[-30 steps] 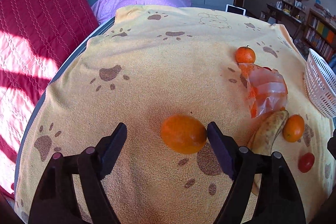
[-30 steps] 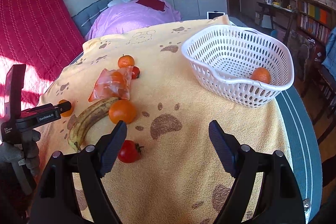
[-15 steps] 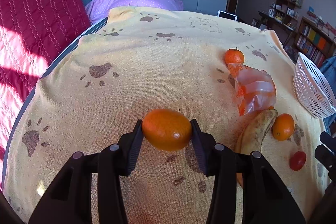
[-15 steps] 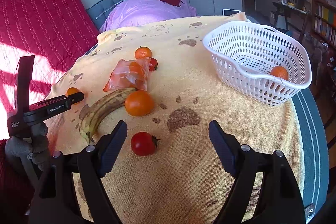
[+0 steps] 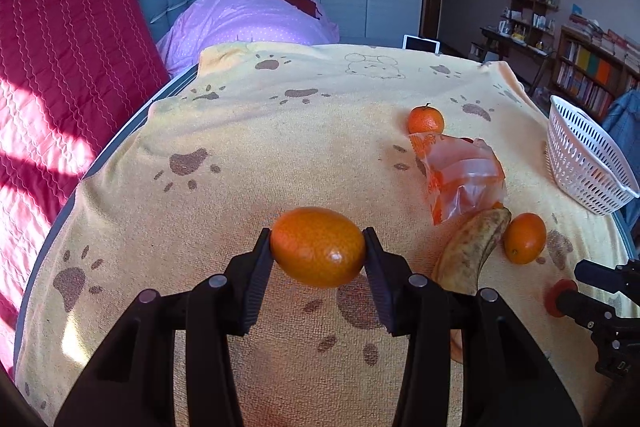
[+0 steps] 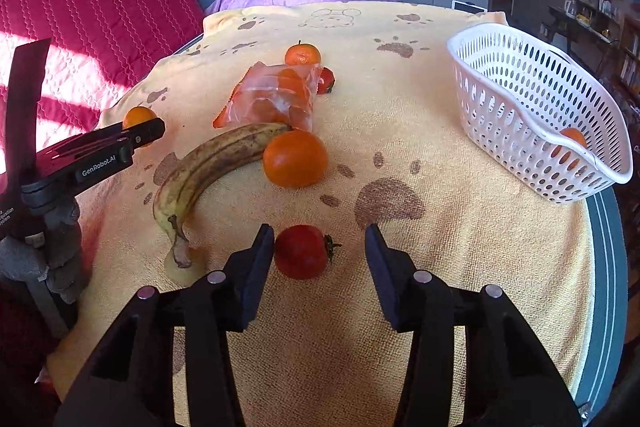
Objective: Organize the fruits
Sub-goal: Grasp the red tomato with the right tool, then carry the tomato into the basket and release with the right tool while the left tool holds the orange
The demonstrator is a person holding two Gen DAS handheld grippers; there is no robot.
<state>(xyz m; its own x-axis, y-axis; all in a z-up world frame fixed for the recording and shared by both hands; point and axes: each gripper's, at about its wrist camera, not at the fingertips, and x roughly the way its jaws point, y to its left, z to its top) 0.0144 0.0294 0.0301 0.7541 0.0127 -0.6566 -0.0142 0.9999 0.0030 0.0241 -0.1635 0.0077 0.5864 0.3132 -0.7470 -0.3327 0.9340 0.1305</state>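
My left hand-held gripper (image 5: 318,251) had just closed and was clamped on an orange (image 5: 318,247), with both pads pressing its sides above the yellow paw-print towel (image 5: 280,131). My right hand-held gripper (image 6: 320,251) had just been closing around a tomato (image 6: 302,251); its left pad was beside the tomato, its right pad apart. The white basket (image 6: 520,95) stood well apart, with one orange fruit (image 6: 574,138) inside.

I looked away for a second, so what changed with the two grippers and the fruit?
The left gripper closed on the orange. The right gripper moved over the tomato, its jaws closing, one pad touching. Banana and basket stayed put.
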